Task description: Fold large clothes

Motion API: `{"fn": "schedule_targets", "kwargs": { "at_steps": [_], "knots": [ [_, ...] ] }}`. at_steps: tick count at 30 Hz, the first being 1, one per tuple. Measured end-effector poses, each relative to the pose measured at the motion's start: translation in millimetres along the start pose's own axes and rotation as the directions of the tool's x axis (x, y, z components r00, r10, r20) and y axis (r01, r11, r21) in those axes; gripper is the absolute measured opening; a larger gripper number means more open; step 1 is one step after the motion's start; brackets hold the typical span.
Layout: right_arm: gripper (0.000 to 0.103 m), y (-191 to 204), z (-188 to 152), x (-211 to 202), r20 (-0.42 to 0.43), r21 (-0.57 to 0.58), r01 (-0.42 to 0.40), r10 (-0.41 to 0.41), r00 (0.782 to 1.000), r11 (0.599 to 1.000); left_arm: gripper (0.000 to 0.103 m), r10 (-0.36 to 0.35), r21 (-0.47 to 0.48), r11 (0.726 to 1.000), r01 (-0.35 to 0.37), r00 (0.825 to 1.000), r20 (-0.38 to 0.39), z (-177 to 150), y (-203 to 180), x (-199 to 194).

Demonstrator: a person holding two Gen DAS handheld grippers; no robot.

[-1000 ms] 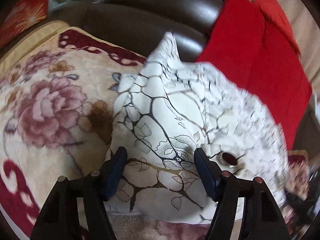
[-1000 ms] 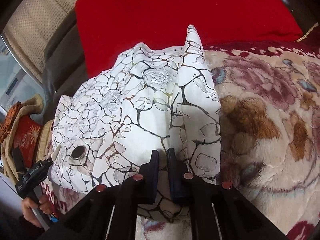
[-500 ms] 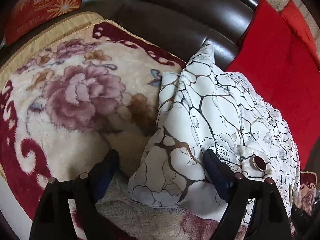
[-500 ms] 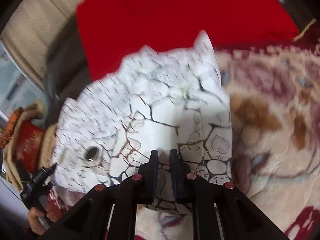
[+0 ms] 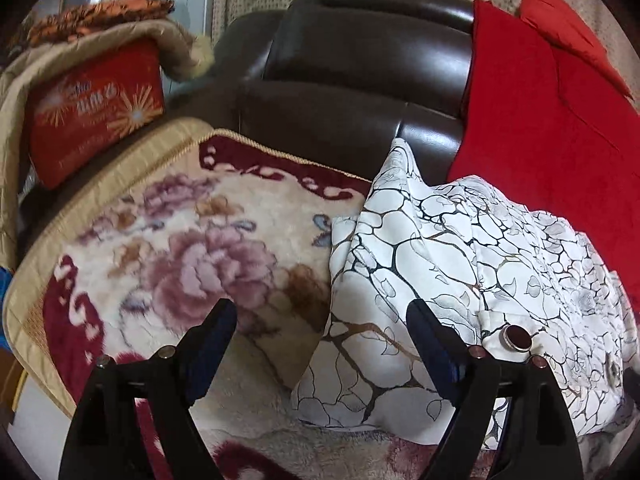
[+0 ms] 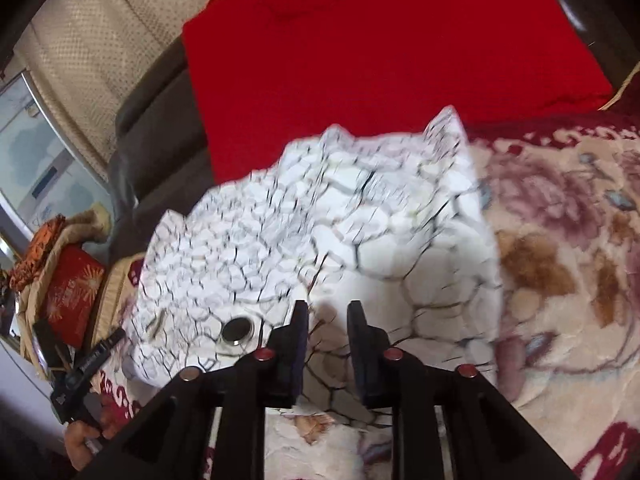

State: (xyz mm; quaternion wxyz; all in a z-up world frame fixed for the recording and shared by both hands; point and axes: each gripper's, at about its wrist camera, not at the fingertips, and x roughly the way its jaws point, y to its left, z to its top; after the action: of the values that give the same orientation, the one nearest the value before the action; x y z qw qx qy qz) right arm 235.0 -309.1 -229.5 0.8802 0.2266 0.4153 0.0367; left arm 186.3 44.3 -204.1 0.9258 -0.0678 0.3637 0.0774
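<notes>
The white garment with a black crackle print [image 5: 460,280] lies folded in a bundle on the floral plush blanket [image 5: 192,264]; a large dark button [image 5: 518,337] shows on it. My left gripper [image 5: 320,332] is open and empty at the bundle's left edge, its right finger over the cloth. In the right wrist view the garment [image 6: 360,240] looks blurred. My right gripper [image 6: 327,332] has its jaws a small way apart just over the near edge, holding nothing.
A dark leather sofa back [image 5: 360,80] stands behind. A red cloth [image 5: 540,120] lies to the right, also in the right wrist view [image 6: 380,48]. A red box [image 5: 92,112] under a beige cover sits far left. The other hand-held gripper [image 6: 80,376] shows at lower left.
My right gripper has opened slightly and let go of the garment's near edge. My left gripper has pulled back and to the left, off the bundle, still open.
</notes>
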Motion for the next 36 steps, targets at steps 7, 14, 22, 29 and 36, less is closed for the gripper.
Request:
{"fn": "schedule_targets", "kwargs": {
  "at_steps": [7, 14, 22, 29, 36],
  "knots": [
    [0.026, 2, -2, 25, -0.059, 0.010, 0.050, -0.050, 0.997, 0.999, 0.087, 0.019, 0.050, 0.999, -0.020, 1.000, 0.015, 2, -4, 2],
    [0.026, -1, -4, 17, -0.038, 0.014, 0.031, -0.031, 0.999, 0.999, 0.087, 0.026, 0.053, 0.998, -0.029, 0.999, 0.044, 3, -5, -6],
    [0.071, 1, -17, -22, 0.041, 0.047, -0.138, 0.137, 0.990, 0.989, 0.088, -0.041, 0.021, 0.999, 0.039, 0.996, 0.079, 0, 0, -33],
    [0.086, -6, -48, -49, 0.061, 0.154, -0.360, 0.355, 0.933, 0.920, 0.089, -0.311, -0.136, 0.944, 0.299, 0.947, -0.075, -25, 9, -34],
    [0.086, -20, -65, -20, 0.007, 0.350, -0.407, 0.432, 0.902, 0.844, 0.089, -0.456, -0.373, 0.854, 0.362, 0.867, -0.202, -36, 19, 8]
  ]
}}
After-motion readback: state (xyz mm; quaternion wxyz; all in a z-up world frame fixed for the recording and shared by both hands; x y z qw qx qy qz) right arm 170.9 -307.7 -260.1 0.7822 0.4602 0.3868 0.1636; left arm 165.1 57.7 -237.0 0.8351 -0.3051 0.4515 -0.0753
